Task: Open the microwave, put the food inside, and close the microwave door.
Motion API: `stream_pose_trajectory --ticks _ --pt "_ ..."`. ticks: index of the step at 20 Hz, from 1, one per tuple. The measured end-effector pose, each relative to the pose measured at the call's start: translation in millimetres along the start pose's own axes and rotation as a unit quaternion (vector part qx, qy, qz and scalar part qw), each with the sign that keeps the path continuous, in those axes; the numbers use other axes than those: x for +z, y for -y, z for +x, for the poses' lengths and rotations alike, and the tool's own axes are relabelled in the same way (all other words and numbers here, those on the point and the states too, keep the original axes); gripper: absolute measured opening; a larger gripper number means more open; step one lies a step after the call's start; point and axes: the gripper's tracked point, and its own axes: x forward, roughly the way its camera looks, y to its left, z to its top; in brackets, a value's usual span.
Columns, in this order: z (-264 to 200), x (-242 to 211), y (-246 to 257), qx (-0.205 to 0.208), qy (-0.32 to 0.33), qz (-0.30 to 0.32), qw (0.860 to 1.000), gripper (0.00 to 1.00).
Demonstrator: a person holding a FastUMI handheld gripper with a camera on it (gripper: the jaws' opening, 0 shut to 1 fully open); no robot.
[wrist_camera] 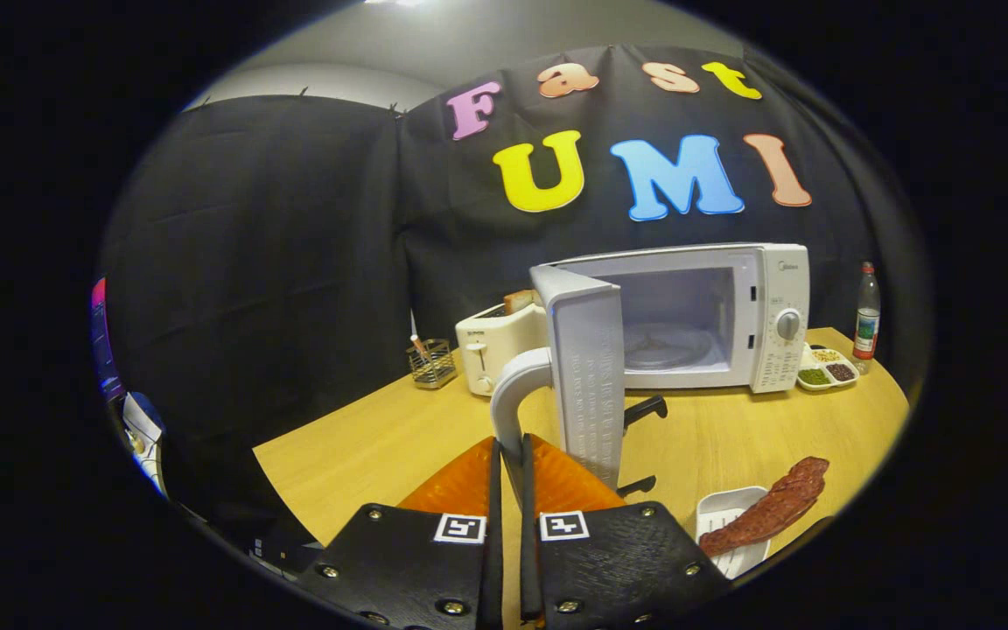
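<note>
White microwave (696, 315) stands on the wooden table (381, 437), its door (590, 376) swung wide. The gripper (509, 459) has its fingers pinched on the door's curved handle (513, 394). Food (771, 507), a dark strip on a small tray (727, 525), waits just right of the fingers. Best next, by the look of it: let go of the handle cleanly, then lift the food level toward the empty cavity.
</note>
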Motion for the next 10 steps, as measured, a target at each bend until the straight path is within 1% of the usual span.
stream_pose_trajectory --ticks 3,4,6,8,9,10 --pt "15.8 -7.7 -44.1 -0.005 0.012 -0.029 0.999 0.08" --pt "23.3 -16.0 -59.6 0.000 0.005 -0.028 1.000 0.08" --pt "40.1 -44.4 -94.8 0.026 -0.026 -0.017 0.999 0.08" --pt "51.5 -55.6 -110.1 0.035 -0.036 -0.021 0.999 0.08" --pt "57.8 -53.8 -108.2 0.026 -0.027 -0.032 0.999 0.08" --pt "62.0 -49.7 -108.1 0.025 -0.017 -0.040 0.999 0.08"
